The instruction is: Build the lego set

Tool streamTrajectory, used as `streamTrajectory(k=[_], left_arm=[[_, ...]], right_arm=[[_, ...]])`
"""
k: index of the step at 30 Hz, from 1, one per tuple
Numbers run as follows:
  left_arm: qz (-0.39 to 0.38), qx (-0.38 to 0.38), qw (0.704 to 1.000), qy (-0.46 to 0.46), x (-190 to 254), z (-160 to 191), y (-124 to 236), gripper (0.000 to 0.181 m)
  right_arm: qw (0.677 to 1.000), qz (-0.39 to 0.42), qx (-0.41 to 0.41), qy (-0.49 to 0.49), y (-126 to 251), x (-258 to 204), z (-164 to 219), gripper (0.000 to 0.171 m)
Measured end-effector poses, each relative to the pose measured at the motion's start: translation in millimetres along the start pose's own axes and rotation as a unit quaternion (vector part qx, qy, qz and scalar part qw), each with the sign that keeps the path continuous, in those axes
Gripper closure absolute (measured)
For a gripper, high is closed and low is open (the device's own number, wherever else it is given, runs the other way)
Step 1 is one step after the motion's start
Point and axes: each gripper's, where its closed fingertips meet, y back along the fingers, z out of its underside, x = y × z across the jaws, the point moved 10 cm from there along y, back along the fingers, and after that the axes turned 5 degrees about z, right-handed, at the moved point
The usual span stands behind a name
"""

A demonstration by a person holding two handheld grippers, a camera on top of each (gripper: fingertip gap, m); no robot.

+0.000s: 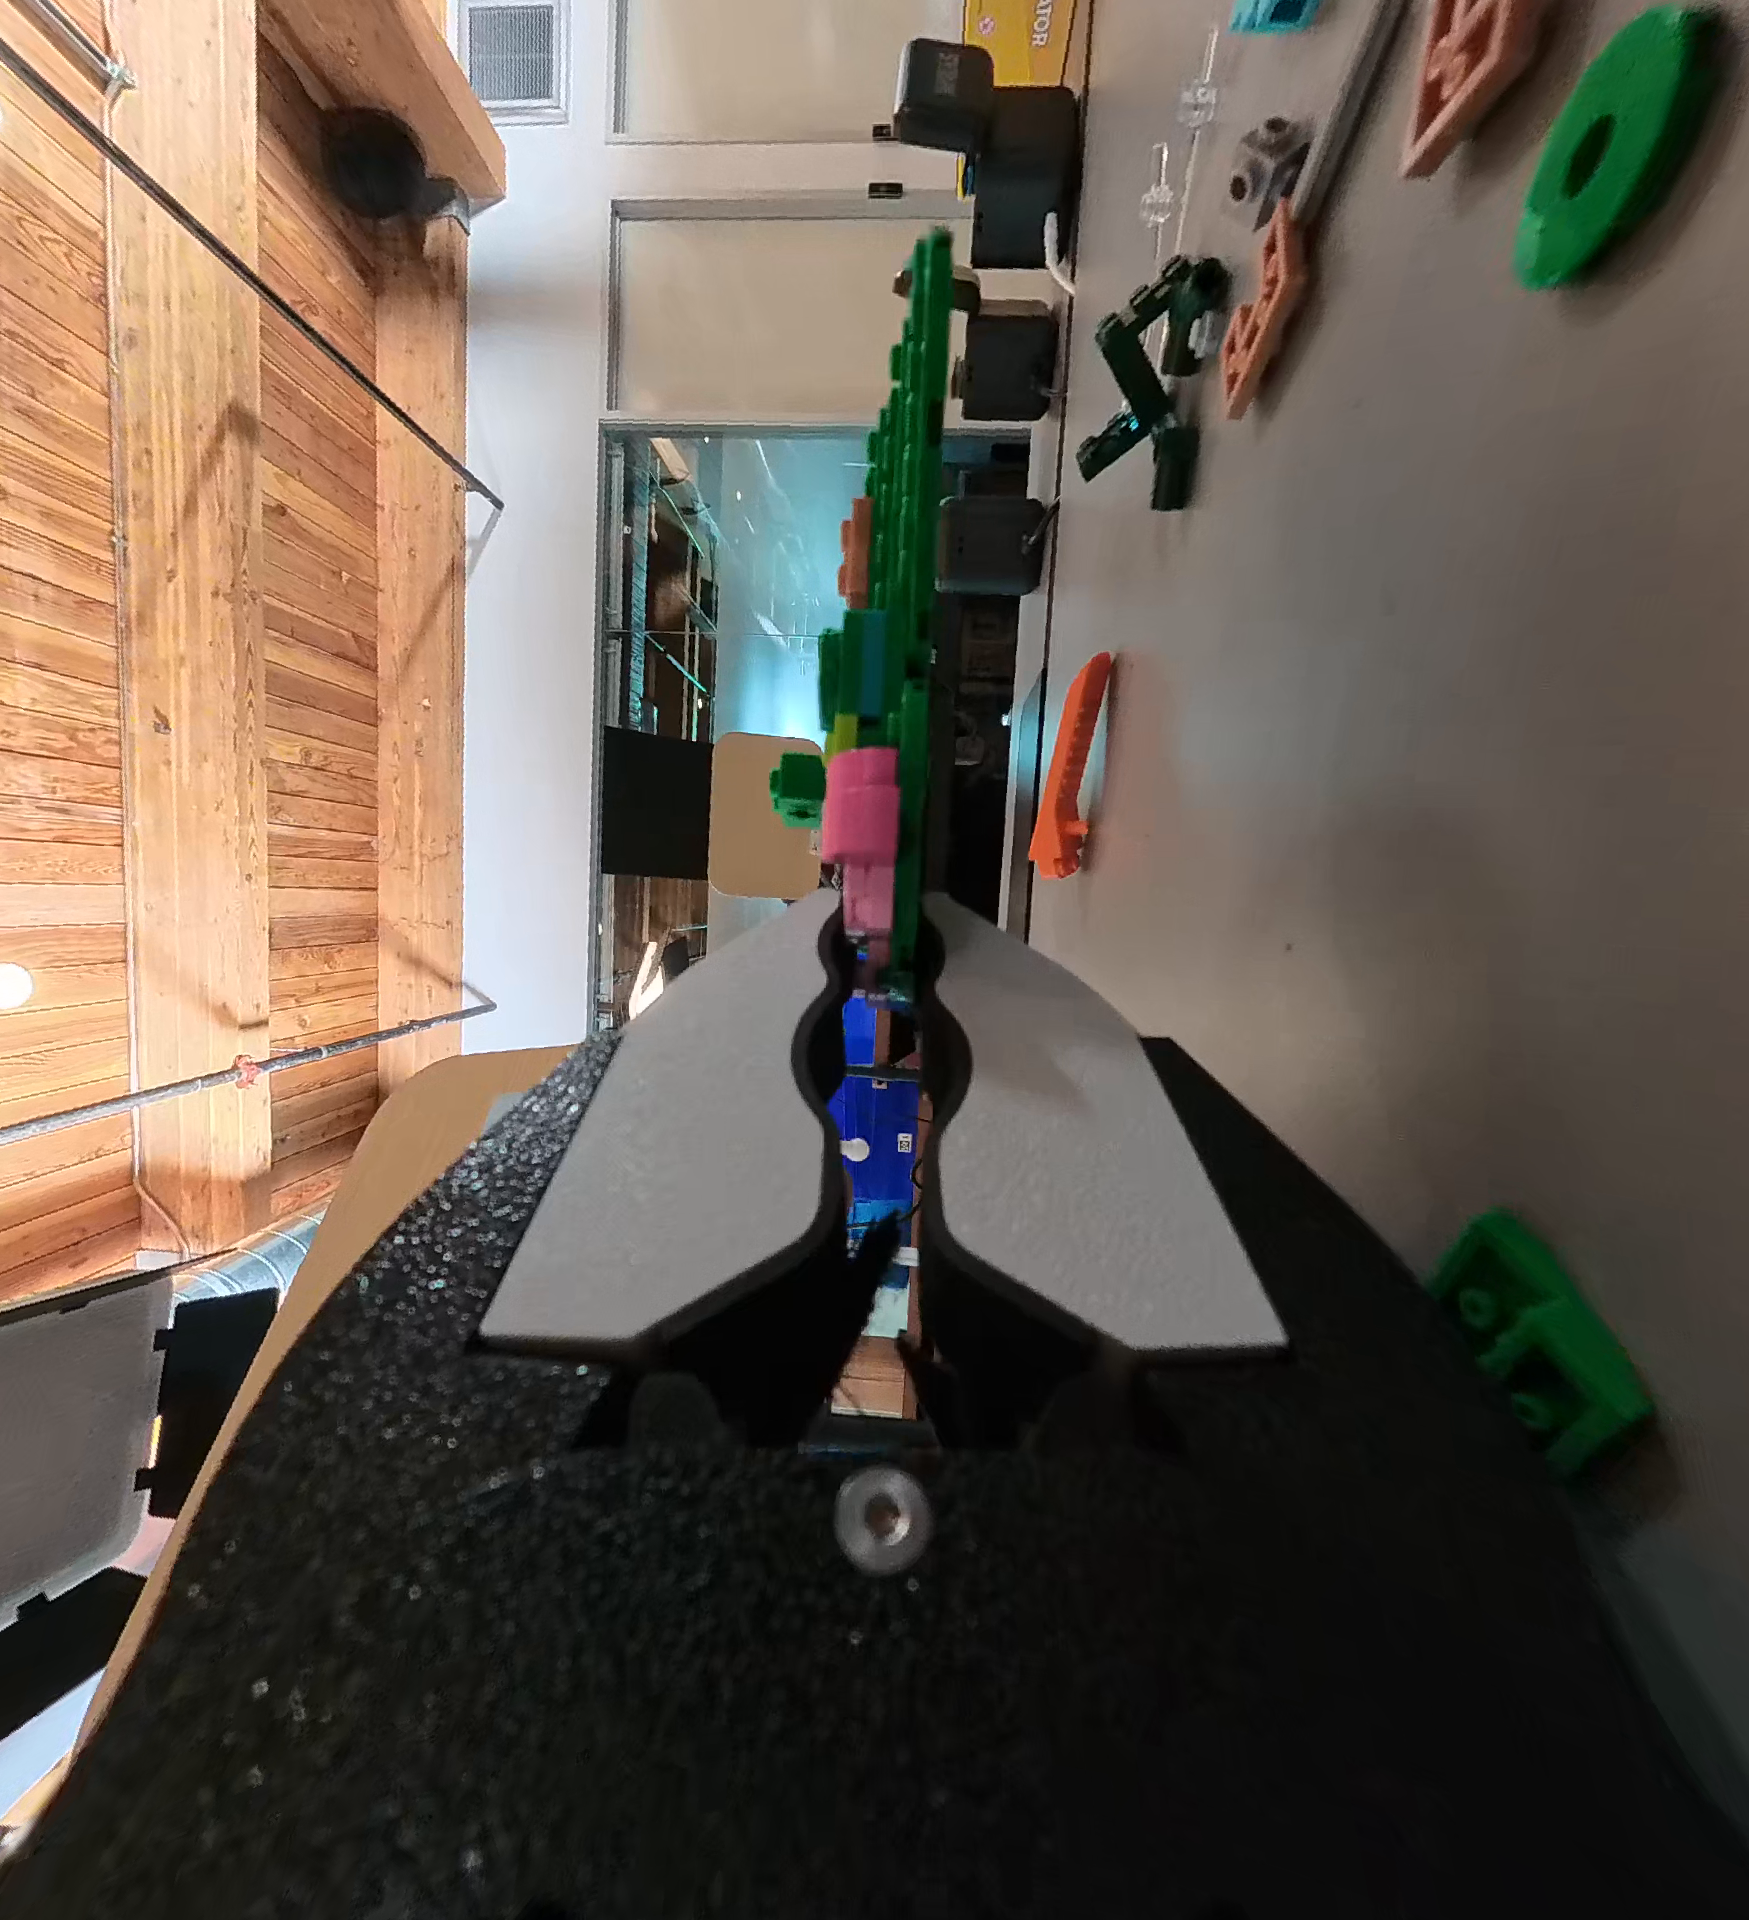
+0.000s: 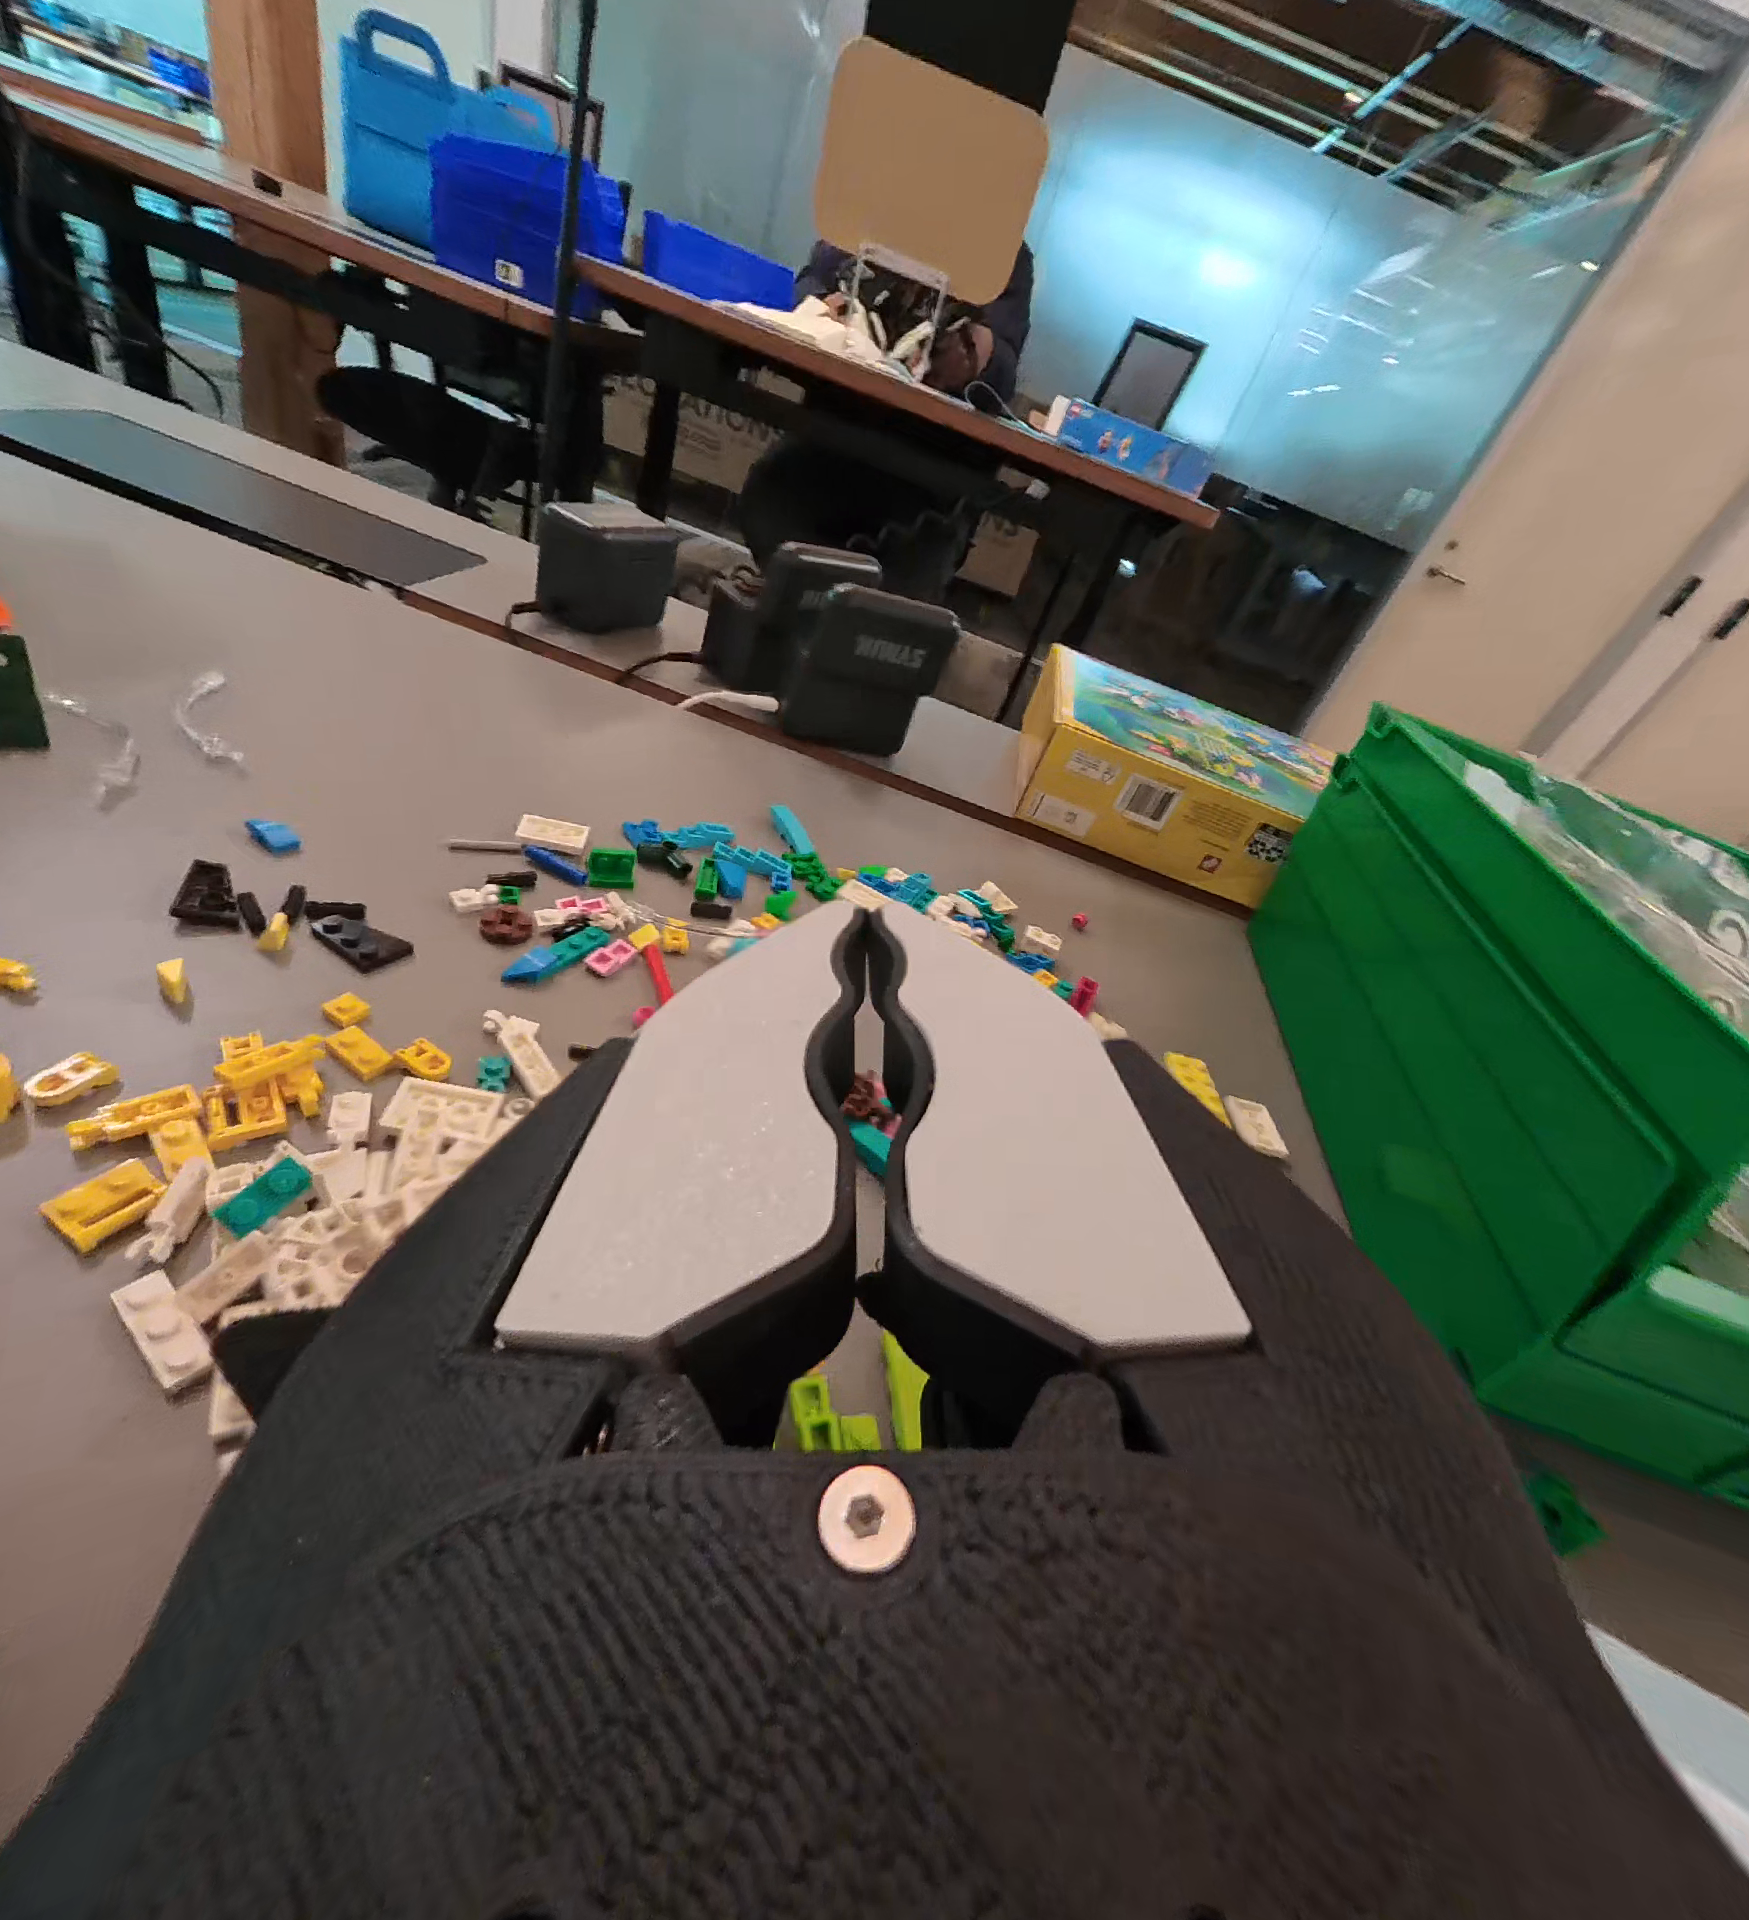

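My left gripper [image 1: 885,914] is shut on the edge of a green Lego baseplate [image 1: 917,468], seen edge-on and held off the grey table [image 1: 1472,727]. A pink brick [image 1: 859,816] and green, blue and orange bricks sit on the plate's left face. My right gripper [image 2: 865,914] is shut with nothing visible between its tips. It hovers over a scatter of small mixed bricks [image 2: 704,894]. Yellow pieces [image 2: 257,1081] and white pieces [image 2: 330,1195] lie to its left.
In the left wrist view the table holds a green disc [image 1: 1608,156], salmon plates [image 1: 1265,312], a dark green assembly [image 1: 1150,384], an orange piece [image 1: 1072,764] and a green piece [image 1: 1535,1340]. In the right wrist view a green bin [image 2: 1535,1091] stands at the right, with a yellow box [image 2: 1161,779] and black chargers [image 2: 849,665] at the far edge. Left tips to right tips: about 40 cm.
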Motion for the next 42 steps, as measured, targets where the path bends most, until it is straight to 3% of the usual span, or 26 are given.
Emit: streamTrajectory(k=[19,34,42], left_arm=[[-0.001,-0.005,1.000,-0.020,2,-2,1,0.173],[-0.007,-0.007,1.000,0.010,-1,2,0,0.173],[-0.052,-0.057,0.996,0.047,-11,12,-1,0.173]], right_arm=[[0.994,0.070,0.019,-0.078,11,28,3,0.171],[0.996,0.081,0.005,-0.024,10,25,2,0.171],[0.997,0.077,0.008,-0.021,10,23,2,0.171]])
